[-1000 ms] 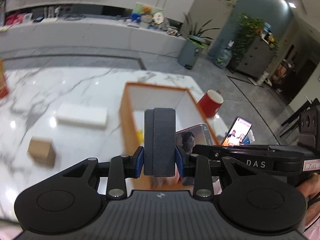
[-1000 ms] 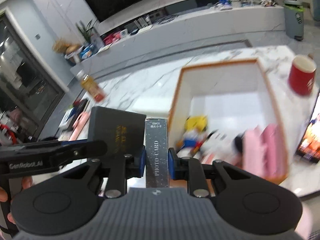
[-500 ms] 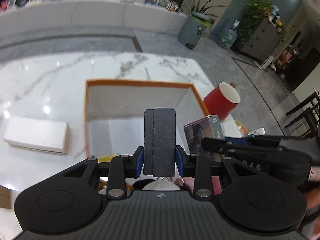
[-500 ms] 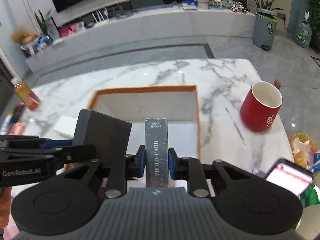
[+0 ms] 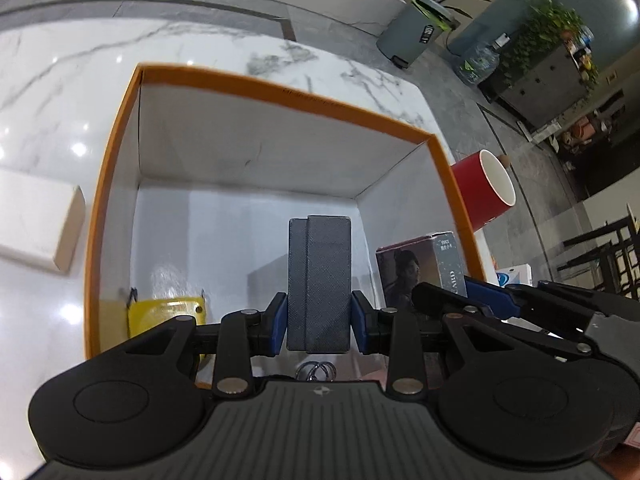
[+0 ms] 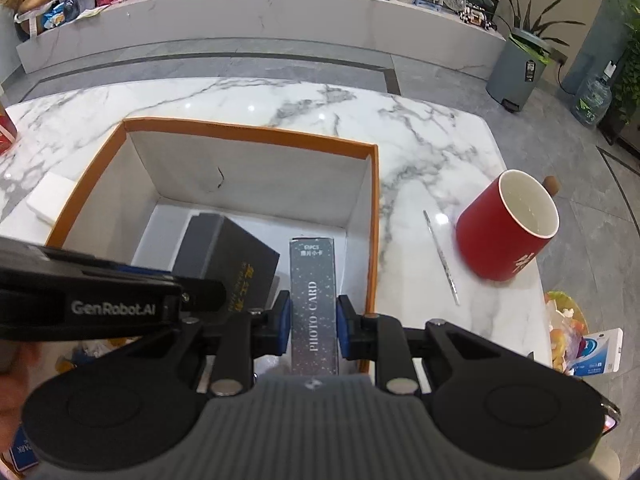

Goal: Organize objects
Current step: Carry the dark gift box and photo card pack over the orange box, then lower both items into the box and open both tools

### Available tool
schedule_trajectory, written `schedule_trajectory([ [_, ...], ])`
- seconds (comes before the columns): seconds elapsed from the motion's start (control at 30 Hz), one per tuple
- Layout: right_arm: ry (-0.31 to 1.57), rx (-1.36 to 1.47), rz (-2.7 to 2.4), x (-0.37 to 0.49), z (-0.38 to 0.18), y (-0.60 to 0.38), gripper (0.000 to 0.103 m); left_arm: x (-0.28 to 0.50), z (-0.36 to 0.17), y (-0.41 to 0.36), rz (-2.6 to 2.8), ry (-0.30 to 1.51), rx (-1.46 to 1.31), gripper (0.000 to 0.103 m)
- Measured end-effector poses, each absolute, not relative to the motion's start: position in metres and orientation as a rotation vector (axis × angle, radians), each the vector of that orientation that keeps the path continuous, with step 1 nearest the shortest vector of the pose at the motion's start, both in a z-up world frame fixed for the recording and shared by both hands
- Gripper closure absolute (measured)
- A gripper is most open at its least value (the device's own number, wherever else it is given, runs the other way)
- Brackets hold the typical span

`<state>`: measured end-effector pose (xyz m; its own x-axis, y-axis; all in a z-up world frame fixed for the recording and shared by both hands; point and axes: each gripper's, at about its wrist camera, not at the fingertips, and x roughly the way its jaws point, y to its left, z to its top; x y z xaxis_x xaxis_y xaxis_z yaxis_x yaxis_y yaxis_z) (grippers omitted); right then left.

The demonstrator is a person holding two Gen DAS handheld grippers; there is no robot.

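Observation:
An orange-rimmed box (image 5: 120, 128) with white inner walls stands on the marble table; it also shows in the right wrist view (image 6: 248, 131). My left gripper (image 5: 319, 316) is shut on a dark grey box (image 5: 319, 280) and holds it inside the orange box. My right gripper (image 6: 312, 322) is shut on a slim grey "PHOTO CARD" box (image 6: 313, 304), held inside the orange box by its right wall. The dark grey box shows in the right wrist view (image 6: 228, 256) and the photo card box in the left wrist view (image 5: 420, 268). A yellow item (image 5: 168, 312) lies at the box's near left.
A red mug (image 6: 508, 232) stands right of the box, with a thin silver stick (image 6: 442, 258) between them. A white block (image 5: 36, 228) lies left of the box. Snack packets (image 6: 576, 340) lie at the table's near right edge. A red carton (image 6: 6, 132) stands far left.
Both grippers have moved forward and down over the orange box, so both held boxes now sit within its walls. Both grips are unchanged.

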<state>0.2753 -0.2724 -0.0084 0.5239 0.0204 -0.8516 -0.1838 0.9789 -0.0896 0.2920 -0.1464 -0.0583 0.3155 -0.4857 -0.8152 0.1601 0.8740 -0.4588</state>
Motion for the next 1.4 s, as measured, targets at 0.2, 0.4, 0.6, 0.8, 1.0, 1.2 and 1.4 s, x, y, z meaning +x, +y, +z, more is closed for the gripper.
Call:
schedule_trajectory([
  [0.2, 1.086, -0.138, 0.104, 0.283, -0.009, -0.275, 0.080, 0.289, -0.067, -0.146, -0.418, 1.151, -0.358, 0.065],
  [0.4, 1.115, -0.098, 0.112, 0.285, -0.011, -0.278, 0.079, 0.283, -0.067, -0.141, -0.416, 1.148, -0.376, 0.065],
  [0.6, 1.068, -0.100, 0.103, 0.280, -0.001, -0.277, 0.068, 0.283, -0.065, -0.152, -0.427, 1.149, -0.346, 0.065],
  [0.8, 0.952, -0.027, 0.092, 0.270, 0.023, -0.291, 0.064, 0.282, -0.059, -0.174, -0.413, 1.135, -0.250, 0.065],
  [1.0, 0.950, -0.035, 0.054, 0.271, 0.026, -0.305, 0.063, 0.282, -0.055, -0.196, -0.422, 1.149, -0.180, 0.065],
  [1.2, 0.981, 0.050, 0.064, 0.270, 0.017, -0.320, 0.071, 0.283, -0.055, -0.198, -0.464, 1.170, -0.201, 0.061],
  [1.4, 0.967, 0.084, 0.063, 0.267, 0.015, -0.325, 0.071, 0.286, -0.057, -0.202, -0.506, 1.210, -0.266, 0.055],
])
